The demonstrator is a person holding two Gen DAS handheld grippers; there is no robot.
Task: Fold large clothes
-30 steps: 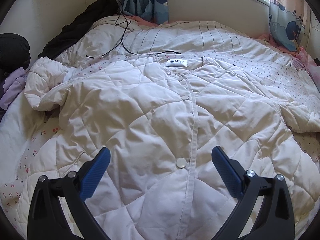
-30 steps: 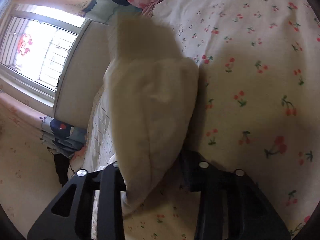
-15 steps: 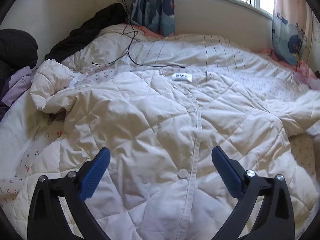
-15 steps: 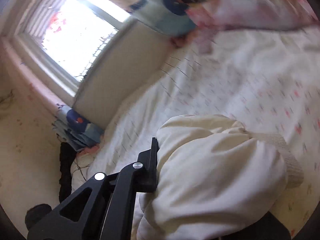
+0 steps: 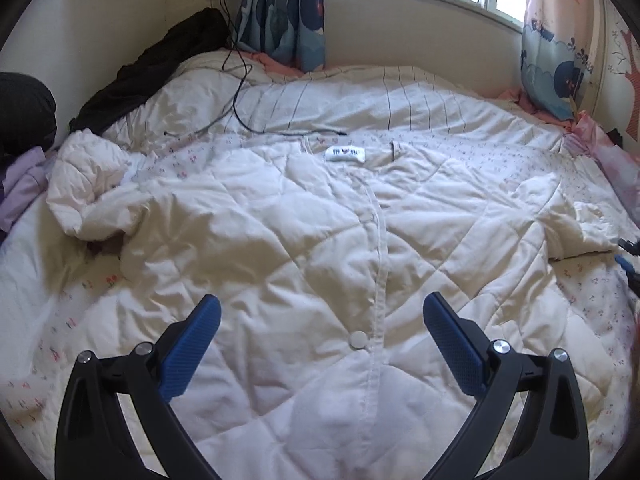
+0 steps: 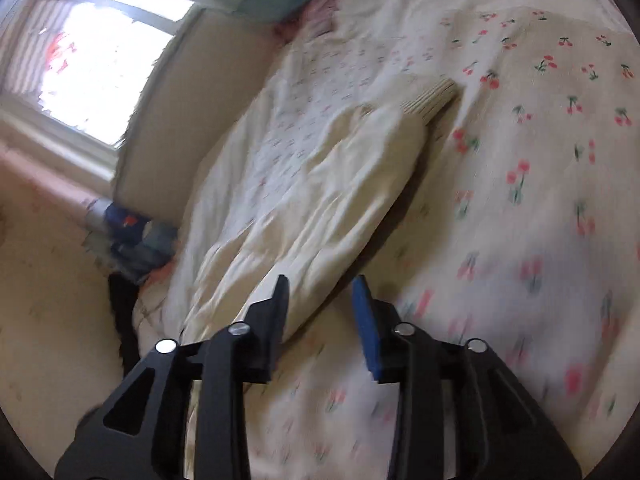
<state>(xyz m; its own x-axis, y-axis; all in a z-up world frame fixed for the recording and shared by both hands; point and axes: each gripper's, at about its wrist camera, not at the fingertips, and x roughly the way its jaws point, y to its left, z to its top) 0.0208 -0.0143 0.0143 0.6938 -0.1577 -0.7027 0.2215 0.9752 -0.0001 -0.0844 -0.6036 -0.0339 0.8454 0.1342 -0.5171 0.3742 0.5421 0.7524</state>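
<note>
A cream quilted jacket lies spread face up on the bed, snap placket down its middle, white label at the collar. Its left sleeve is bunched at the left; its right sleeve lies out to the right. My left gripper is open and empty, hovering over the jacket's lower front. In the right wrist view the right sleeve with its ribbed cuff lies on the cherry-print sheet. My right gripper is open beside the sleeve's lower edge, holding nothing. Its tip shows at the left wrist view's right edge.
A striped duvet with a black cable lies beyond the collar. Dark clothes are piled at the back left, purple cloth at the left edge. Wall, window and curtains stand behind the bed.
My right gripper has opened and let go of the right sleeve, which now lies flat on the sheet. My left gripper has pulled back and tilted up slightly, still open.
</note>
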